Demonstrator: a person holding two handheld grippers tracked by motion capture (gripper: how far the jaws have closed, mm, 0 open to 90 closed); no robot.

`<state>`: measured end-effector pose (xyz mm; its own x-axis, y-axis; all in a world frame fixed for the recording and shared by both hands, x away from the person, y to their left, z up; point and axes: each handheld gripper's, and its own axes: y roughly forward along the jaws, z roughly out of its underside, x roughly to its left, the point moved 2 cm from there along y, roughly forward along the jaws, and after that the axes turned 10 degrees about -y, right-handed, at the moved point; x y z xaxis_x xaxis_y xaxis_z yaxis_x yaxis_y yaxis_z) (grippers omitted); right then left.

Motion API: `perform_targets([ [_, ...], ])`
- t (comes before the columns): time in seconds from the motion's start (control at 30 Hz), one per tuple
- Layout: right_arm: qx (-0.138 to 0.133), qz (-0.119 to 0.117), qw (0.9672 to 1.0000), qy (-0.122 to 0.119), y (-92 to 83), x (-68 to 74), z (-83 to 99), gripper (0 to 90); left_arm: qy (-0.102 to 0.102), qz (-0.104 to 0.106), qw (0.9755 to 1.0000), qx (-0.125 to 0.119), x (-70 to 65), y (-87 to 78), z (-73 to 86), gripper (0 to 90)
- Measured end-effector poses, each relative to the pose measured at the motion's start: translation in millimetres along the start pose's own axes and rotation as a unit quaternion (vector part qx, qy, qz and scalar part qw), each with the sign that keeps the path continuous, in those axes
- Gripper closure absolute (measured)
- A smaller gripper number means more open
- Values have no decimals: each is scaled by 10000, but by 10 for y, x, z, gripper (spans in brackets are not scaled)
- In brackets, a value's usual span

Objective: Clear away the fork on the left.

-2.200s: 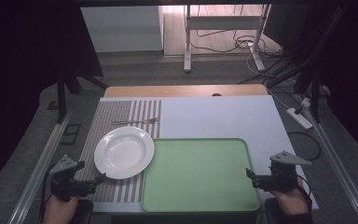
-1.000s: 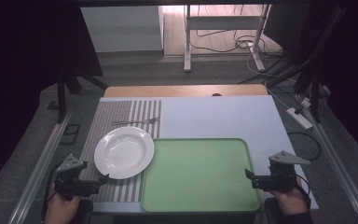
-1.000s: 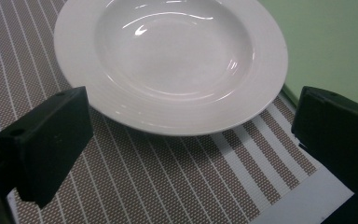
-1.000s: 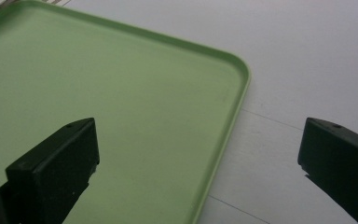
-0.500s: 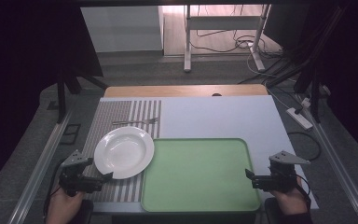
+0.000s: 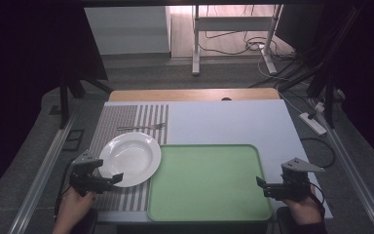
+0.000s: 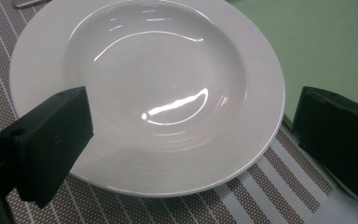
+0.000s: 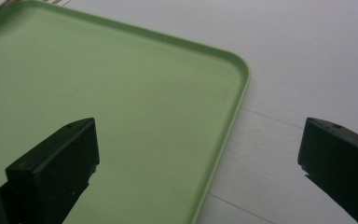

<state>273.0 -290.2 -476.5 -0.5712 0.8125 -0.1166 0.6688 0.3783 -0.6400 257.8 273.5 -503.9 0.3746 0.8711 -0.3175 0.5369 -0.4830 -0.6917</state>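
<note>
A white deep plate (image 6: pixel 130 158) (image 7: pixel 144 88) lies on a striped placemat (image 6: pixel 112 127), its right rim just over the edge of a green tray (image 6: pixel 207 180) (image 8: pixel 98 93). My left gripper (image 6: pixel 111 179) (image 7: pixel 186 149) is open at the plate's near-left rim, one jaw over the rim and the other beside it over the mat. My right gripper (image 6: pixel 263 185) (image 8: pixel 200 158) is open at the tray's right edge, which runs between its jaws. A fork (image 6: pixel 141 127) lies on the mat beyond the plate.
The white table top (image 6: pixel 224 122) stretches behind the tray, with a wooden strip (image 6: pixel 190 94) at its far edge. A power strip (image 6: pixel 313 123) and cables lie on the floor to the right.
My left gripper has moved right and forward to the plate's rim. The right gripper has stayed in place at the tray's edge.
</note>
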Motion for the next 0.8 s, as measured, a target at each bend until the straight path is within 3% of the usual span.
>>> perform_targets([
  [0.1, 22, -6, 10000, -10, 2, 2, -1, 0, -71, 59, 9999, 71, 13, 23, -42, 0],
  [0.63, 72, -52, 10000, -9, 12, 0, 0, 0, 42, 8, 9998, 169, 117, 210, -311, 0],
  [0.8, 79, -50, 10000, -18, 13, 2, 0, 0, 62, -97, 9998, 164, 172, 290, -412, 0],
])
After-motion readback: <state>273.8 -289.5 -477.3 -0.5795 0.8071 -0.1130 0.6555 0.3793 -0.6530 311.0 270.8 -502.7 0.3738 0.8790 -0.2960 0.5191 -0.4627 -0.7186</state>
